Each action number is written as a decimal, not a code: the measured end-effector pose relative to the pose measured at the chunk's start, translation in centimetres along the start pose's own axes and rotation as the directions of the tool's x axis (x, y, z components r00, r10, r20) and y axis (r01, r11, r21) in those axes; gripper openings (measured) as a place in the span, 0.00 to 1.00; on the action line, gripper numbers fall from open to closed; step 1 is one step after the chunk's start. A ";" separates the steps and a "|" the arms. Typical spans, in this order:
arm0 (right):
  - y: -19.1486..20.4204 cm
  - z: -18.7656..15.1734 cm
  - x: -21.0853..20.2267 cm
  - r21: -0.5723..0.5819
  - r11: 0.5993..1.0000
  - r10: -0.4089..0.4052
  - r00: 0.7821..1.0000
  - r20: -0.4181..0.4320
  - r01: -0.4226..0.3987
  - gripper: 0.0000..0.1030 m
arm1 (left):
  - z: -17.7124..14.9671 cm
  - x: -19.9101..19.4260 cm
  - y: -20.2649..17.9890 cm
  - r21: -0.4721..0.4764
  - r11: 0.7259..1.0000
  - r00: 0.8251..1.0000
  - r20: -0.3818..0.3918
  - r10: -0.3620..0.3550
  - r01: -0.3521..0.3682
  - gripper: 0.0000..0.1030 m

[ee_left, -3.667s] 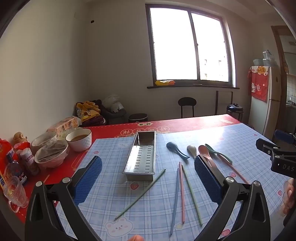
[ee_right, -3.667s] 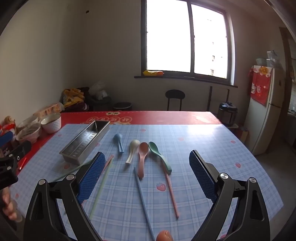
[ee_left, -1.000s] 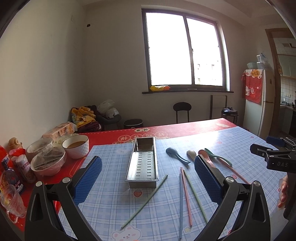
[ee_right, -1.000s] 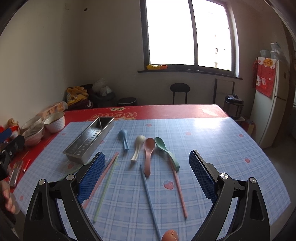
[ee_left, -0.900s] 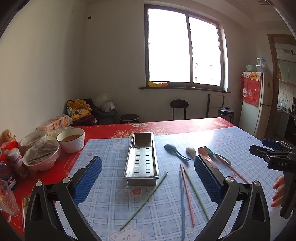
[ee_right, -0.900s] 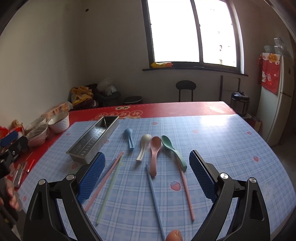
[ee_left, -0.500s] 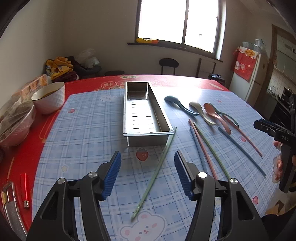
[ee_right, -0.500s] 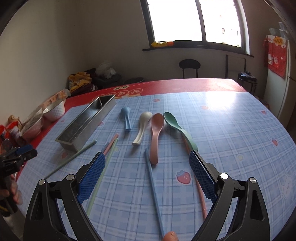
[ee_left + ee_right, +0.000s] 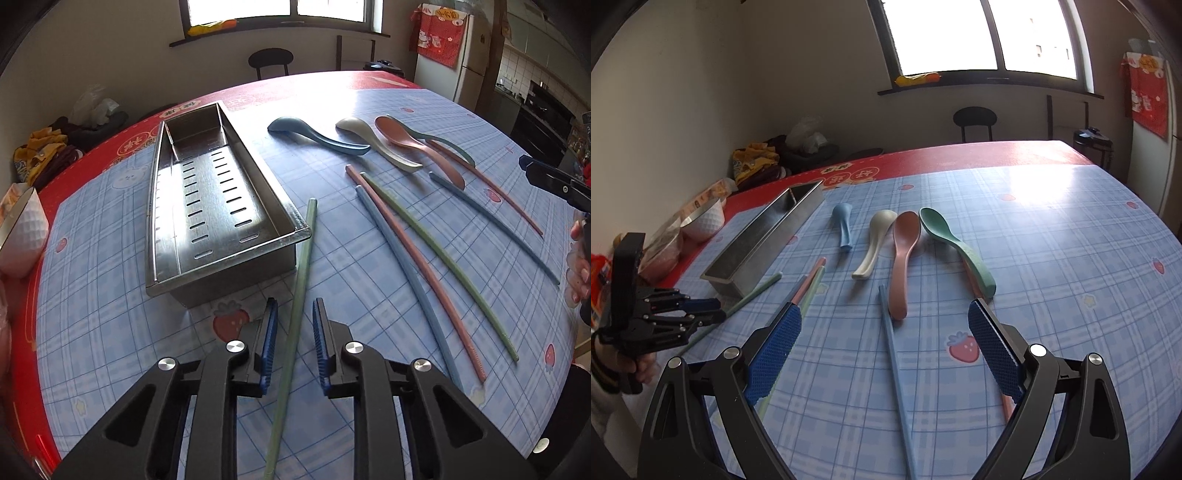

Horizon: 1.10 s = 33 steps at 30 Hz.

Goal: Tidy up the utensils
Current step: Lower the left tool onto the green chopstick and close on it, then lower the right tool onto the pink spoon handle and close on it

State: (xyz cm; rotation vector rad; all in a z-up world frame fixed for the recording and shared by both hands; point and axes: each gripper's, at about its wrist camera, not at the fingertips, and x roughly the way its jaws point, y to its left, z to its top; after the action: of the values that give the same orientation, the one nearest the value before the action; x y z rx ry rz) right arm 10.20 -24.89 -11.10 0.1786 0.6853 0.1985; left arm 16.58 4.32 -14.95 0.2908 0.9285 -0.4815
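A blue checked surface (image 9: 110, 332) carries a perforated steel tray (image 9: 207, 199). Right gripper (image 9: 882, 347) jaws spread wide. Left gripper (image 9: 293, 341) jaws straddle a green chopstick (image 9: 301, 273) beside the tray's near right corner, seemingly not yet pinching.

A table (image 9: 110, 332) covered by a blue checked cloth over a red one carries a slotted steel tray (image 9: 207, 206). A green chopstick (image 9: 299, 295) lies touching the tray's near right corner. Right of it lie blue, pink and green chopsticks (image 9: 417, 266) side by side, then four spoons (image 9: 901, 251) in blue, cream, pink and green. A white bowl (image 9: 703, 218) sits on the red edge.
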 end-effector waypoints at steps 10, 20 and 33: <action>-0.3 0.0 0.2 0.003 1.000 0.009 1.000 -0.001 -0.009 0.86 | 0.6 0.7 -0.8 0.033 0.999 1.000 -0.021 -0.007 0.007 0.06; -1.0 0.1 1.6 -0.033 0.999 0.016 0.997 -0.070 -0.018 0.69 | -1.6 -0.7 -3.5 -0.058 0.995 0.996 0.048 -0.073 0.076 0.06; -3.7 4.0 8.7 0.119 0.989 0.109 0.972 -0.210 -0.085 0.29 | -1.3 -0.2 -2.5 -0.147 0.986 0.994 0.080 -0.068 0.080 0.06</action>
State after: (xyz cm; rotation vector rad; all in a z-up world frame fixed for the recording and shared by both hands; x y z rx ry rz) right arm 19.83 -26.73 -14.17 0.2991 0.9061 0.2768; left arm 14.26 2.77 -15.59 0.1011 0.8998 -0.4847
